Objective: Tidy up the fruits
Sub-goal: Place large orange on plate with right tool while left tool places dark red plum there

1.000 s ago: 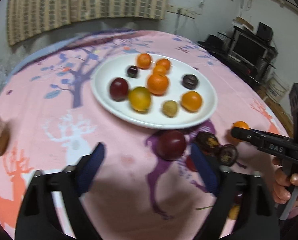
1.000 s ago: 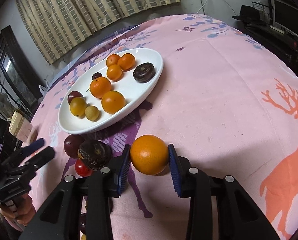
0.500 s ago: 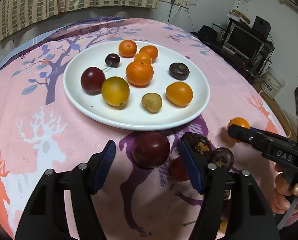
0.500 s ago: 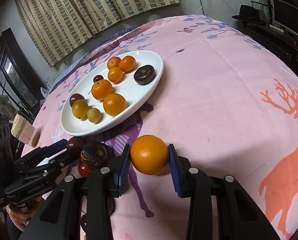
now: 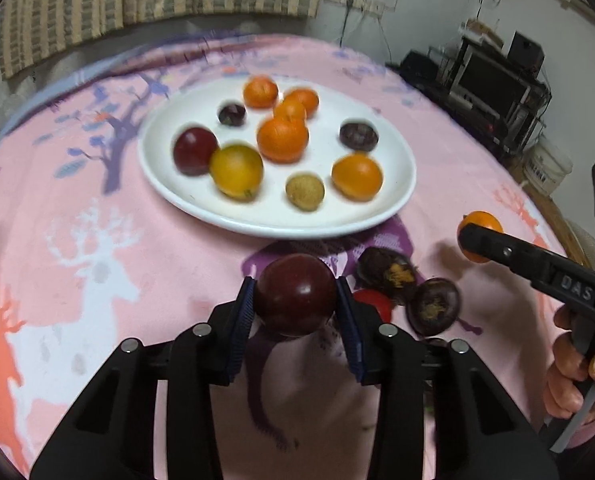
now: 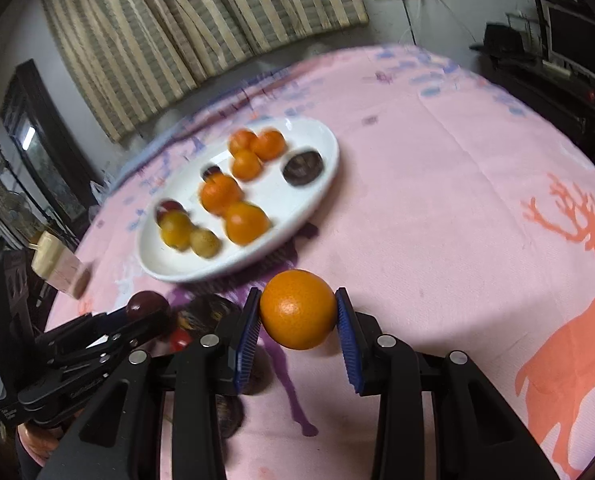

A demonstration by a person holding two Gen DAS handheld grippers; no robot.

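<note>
My left gripper (image 5: pixel 296 304) is shut on a dark red plum (image 5: pixel 295 294) in front of the white plate (image 5: pixel 397 196). My right gripper (image 6: pixel 298 322) is shut on an orange (image 6: pixel 298 308), to the right of the plate (image 6: pixel 321 188). The orange (image 5: pixel 480 228) and right gripper also show at the right of the left wrist view. The plate holds several oranges, a plum (image 5: pixel 194 151), a yellow fruit (image 5: pixel 236 171) and dark passion fruits. Two dark passion fruits (image 5: pixel 389 274) (image 5: pixel 433 306) and a small red fruit (image 5: pixel 371 306) lie on the cloth beside the left gripper.
The round table has a pink cloth (image 6: pixel 457 200) with deer prints. A wooden block (image 6: pixel 57 266) lies at the table's left edge. Striped curtains hang behind. A TV stand (image 5: pixel 493 92) stands to the right beyond the table.
My left gripper moved in and closed on the dark red plum, which was lying on the cloth between open jaws. My right gripper still holds the orange, lifted slightly.
</note>
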